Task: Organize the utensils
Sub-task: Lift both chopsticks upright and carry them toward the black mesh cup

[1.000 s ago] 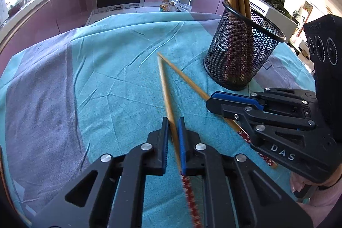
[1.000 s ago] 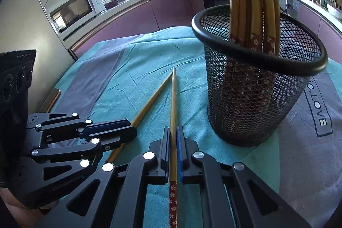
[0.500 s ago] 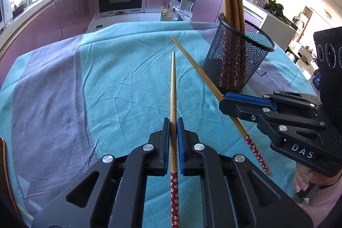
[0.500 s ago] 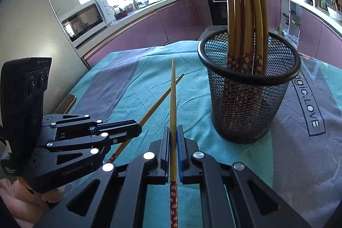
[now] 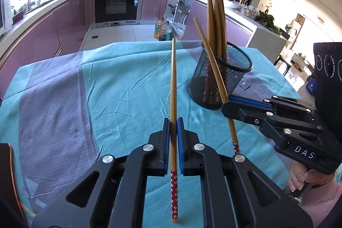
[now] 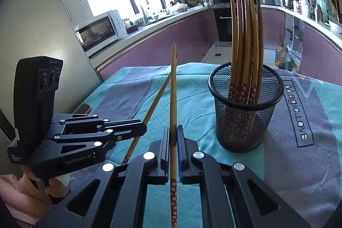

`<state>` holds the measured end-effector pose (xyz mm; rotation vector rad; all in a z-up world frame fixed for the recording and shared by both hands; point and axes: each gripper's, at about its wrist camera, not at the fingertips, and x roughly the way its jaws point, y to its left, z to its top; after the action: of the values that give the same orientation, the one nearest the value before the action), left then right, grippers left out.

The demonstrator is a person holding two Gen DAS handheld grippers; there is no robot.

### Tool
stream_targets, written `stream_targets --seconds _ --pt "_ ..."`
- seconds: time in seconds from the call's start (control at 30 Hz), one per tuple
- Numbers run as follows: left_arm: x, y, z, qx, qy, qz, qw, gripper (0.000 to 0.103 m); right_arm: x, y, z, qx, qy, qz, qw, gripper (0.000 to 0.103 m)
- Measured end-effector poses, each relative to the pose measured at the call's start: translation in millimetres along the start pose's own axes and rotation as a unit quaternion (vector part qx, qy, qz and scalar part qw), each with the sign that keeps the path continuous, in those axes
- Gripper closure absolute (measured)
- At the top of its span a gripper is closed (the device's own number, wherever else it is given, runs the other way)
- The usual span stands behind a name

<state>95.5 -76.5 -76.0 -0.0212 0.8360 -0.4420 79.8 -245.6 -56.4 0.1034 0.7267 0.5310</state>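
My left gripper [image 5: 173, 121] is shut on a wooden chopstick [image 5: 173, 82] with a red flowered end, held above the teal cloth and pointing forward. My right gripper [image 6: 173, 129] is shut on a second chopstick [image 6: 173, 99] of the same kind, also raised. In the left wrist view the right gripper [image 5: 226, 106] holds its chopstick [image 5: 213, 65] tilted in front of the black mesh holder [image 5: 220, 87]. The holder [image 6: 245, 121] stands on the cloth and has several chopsticks [image 6: 245, 40] upright in it. The left gripper [image 6: 141, 127] shows at the left of the right wrist view.
The table is covered by a teal and grey cloth [image 5: 96, 89] printed with "Magic.LOVE" [image 6: 297, 112]. A phone-like object [image 6: 83, 108] lies at the table's left edge. Purple kitchen cabinets [image 5: 64, 22], an oven [image 5: 117, 3] and a microwave [image 6: 98, 31] stand beyond the table.
Both grippers have lifted their chopsticks off the cloth and risen. The chopsticks' tips now point up and forward. The holder appears farther away and lower in both views.
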Motion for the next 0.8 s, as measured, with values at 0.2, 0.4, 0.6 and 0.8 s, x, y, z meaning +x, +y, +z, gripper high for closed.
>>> stream_targets --seconds 0.2,0.4,0.6,0.8 --pt "-10 -6 4 0.002 -0.011 -0.006 0.9999 0.096 -13 0 3 -0.003 -0.015 0.005 1.000 0.097" --pt "-20 -8 5 0.004 -0.023 -0.015 0.9996 0.096 -21 2 5 -0.004 -0.027 0.007 1.000 0.097" --pt "-25 -10 7 0.004 -0.030 -0.021 0.9993 0.096 -27 2 5 -0.003 -0.036 0.008 0.999 0.097" --pt "-31 -11 10 0.004 -0.038 -0.032 0.9988 0.096 -33 0 7 -0.002 -0.046 0.010 0.999 0.097"
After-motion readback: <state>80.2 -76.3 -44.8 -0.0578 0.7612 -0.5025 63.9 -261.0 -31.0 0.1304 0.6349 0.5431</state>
